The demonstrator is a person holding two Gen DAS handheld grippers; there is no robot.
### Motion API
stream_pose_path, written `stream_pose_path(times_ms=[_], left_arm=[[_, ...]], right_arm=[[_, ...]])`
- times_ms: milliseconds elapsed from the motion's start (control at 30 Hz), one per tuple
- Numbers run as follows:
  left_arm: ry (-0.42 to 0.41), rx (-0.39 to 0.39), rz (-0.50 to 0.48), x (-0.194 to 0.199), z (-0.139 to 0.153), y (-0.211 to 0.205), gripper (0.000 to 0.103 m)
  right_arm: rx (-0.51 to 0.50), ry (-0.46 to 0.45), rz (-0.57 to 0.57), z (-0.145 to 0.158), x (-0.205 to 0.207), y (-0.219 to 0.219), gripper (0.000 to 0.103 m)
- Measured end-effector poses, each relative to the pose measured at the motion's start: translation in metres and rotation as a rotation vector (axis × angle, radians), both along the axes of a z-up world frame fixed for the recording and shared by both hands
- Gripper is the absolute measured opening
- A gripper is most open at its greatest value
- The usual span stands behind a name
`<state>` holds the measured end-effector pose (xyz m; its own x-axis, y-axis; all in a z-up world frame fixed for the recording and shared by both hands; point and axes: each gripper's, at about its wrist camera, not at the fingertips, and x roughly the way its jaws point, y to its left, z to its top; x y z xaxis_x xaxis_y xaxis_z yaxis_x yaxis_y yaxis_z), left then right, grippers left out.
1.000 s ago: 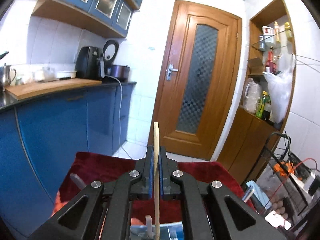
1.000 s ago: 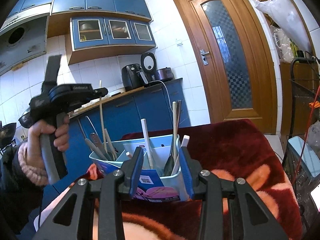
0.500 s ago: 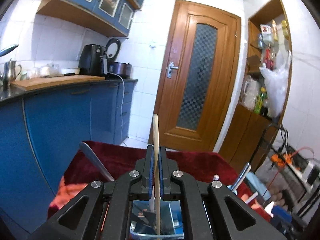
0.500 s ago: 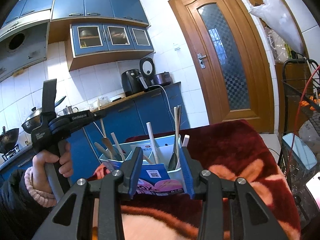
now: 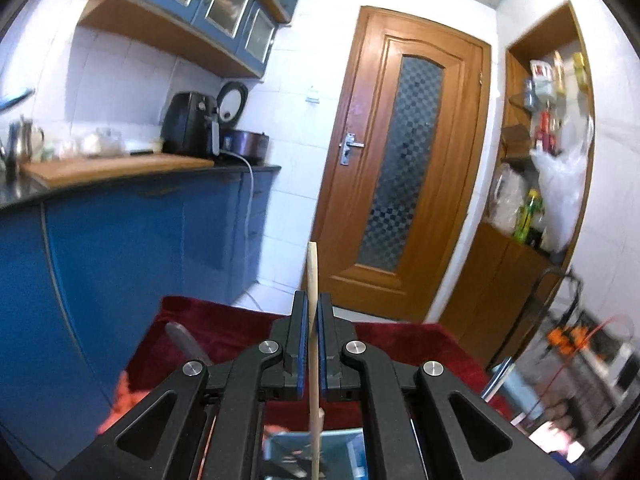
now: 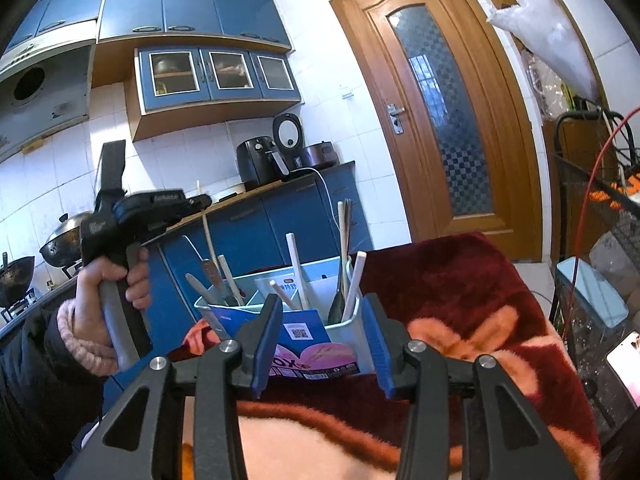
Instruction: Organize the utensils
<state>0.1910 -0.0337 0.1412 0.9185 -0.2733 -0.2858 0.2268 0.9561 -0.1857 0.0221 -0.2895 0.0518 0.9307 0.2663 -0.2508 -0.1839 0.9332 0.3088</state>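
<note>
A light blue utensil holder (image 6: 224, 314) with a blue and pink label stands on the red blanket, with spoons, knives and chopsticks upright in its compartments. My left gripper (image 5: 313, 304) is shut on a wooden chopstick (image 5: 313, 268), which hangs upright with its lower end over the holder (image 5: 344, 454). In the right wrist view a hand holds the left gripper (image 6: 202, 202) above the holder's left side, the chopstick (image 6: 208, 236) pointing down into it. My right gripper (image 6: 322, 308) is just in front of the holder. Its jaws are opening and its pads press on nothing.
The red and orange blanket (image 6: 460, 288) covers the table. Blue kitchen cabinets (image 5: 120, 248) run along the left and a wooden door (image 5: 400, 168) stands behind. A wire rack (image 6: 592, 208), a pale blue box (image 6: 592, 292) and a phone (image 6: 626, 354) sit to the right.
The right gripper's jaws have widened a little and it has drawn back slightly from the holder. The left gripper still holds the chopstick upright over the holder.
</note>
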Motion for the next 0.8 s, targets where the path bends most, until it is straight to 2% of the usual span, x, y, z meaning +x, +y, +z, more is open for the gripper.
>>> stream_pose_path(times_ms=[100, 300, 367, 433, 500, 800], left_arm=[[0.009, 0.017, -0.017, -0.008, -0.013, -0.002, 0.004], [0.085, -0.019, -0.063, -0.022, -0.029, 0.003, 0.007], [0.092, -0.002, -0.075, -0.029, -0.027, 0.004, 0.014], [0.085, 0.020, -0.071, -0.038, -0.022, 0.004, 0.034], [0.071, 0.028, -0.074, -0.048, -0.019, 0.007, 0.040], [0.064, 0.087, -0.089, -0.107, -0.011, 0.015, 0.042]], right_arm=[[-0.003, 0.000, 0.001, 0.000, -0.002, 0.001, 0.045], [-0.016, 0.005, 0.003, 0.003, -0.012, 0.007, 0.045], [-0.027, 0.004, 0.000, 0.006, -0.016, 0.010, 0.045], [-0.032, 0.001, 0.000, 0.009, -0.022, 0.013, 0.045], [-0.036, -0.003, -0.002, 0.013, -0.027, 0.016, 0.047], [-0.071, -0.016, -0.005, 0.026, -0.054, 0.034, 0.056]])
